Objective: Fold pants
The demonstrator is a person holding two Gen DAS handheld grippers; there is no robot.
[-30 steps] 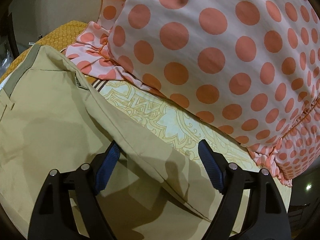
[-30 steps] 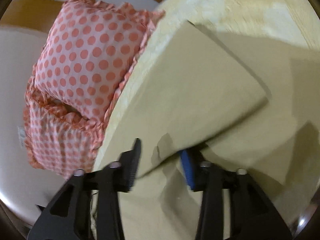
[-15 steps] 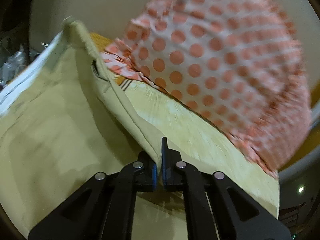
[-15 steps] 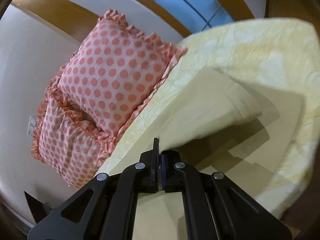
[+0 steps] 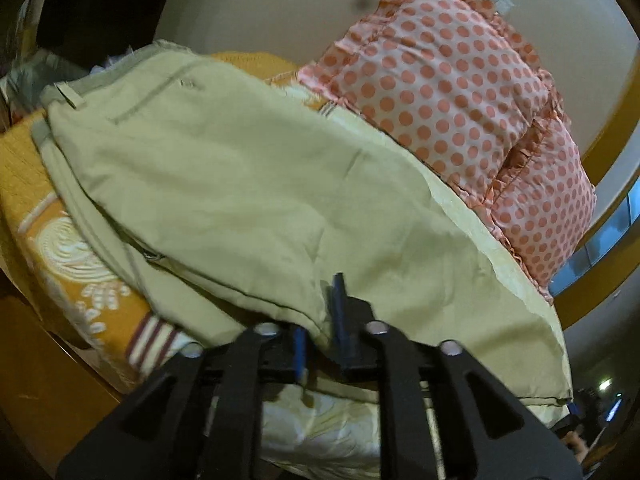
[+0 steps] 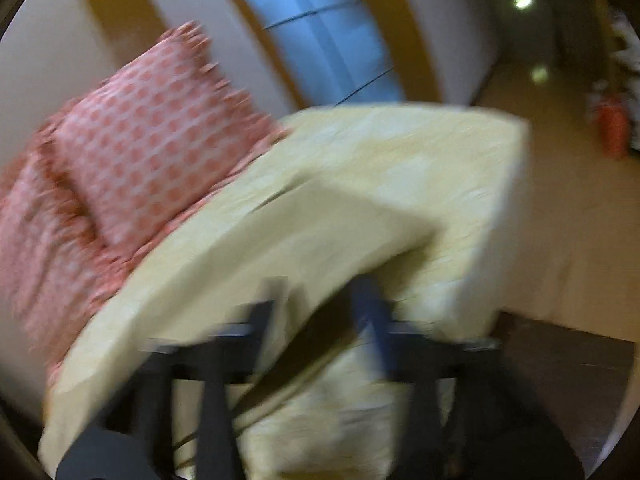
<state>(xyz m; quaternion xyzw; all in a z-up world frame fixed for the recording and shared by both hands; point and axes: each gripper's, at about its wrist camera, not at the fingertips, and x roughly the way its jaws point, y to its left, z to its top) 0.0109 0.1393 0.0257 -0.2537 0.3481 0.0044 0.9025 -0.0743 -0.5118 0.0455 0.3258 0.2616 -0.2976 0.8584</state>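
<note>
The left gripper (image 5: 320,328) has its jaws narrowed onto a fold of the khaki pants (image 5: 240,184), the cloth pinched between the blue pads at about 6 o'clock in the left wrist view. A second ago these jaws stood wide apart over the fabric lying flat; half a second ago they had closed on the edge and lifted it. Now the pants lie doubled over, the waistband and belt loops out at 10 o'clock, a leg running off toward 4 o'clock across the bed (image 5: 84,256). Two polka-dot pillows (image 5: 440,80) sit from 1 to 3 o'clock, farther from the camera than before, when one of them filled the upper part of the view.

The right wrist view is badly smeared by motion. The right gripper (image 6: 320,312) shows a clear gap between its fingers, so the jaws look parted, with a flap of the pants (image 6: 288,248) crossing between them; half a second ago they were pressed tight together on the cloth. Whether the pads touch the fabric now I cannot tell. The pillows (image 6: 132,160) lie at 9 to 10 o'clock, the bed's pale cover (image 6: 460,184) at 2 o'clock, and a window (image 6: 320,32) at 12 o'clock.
</note>
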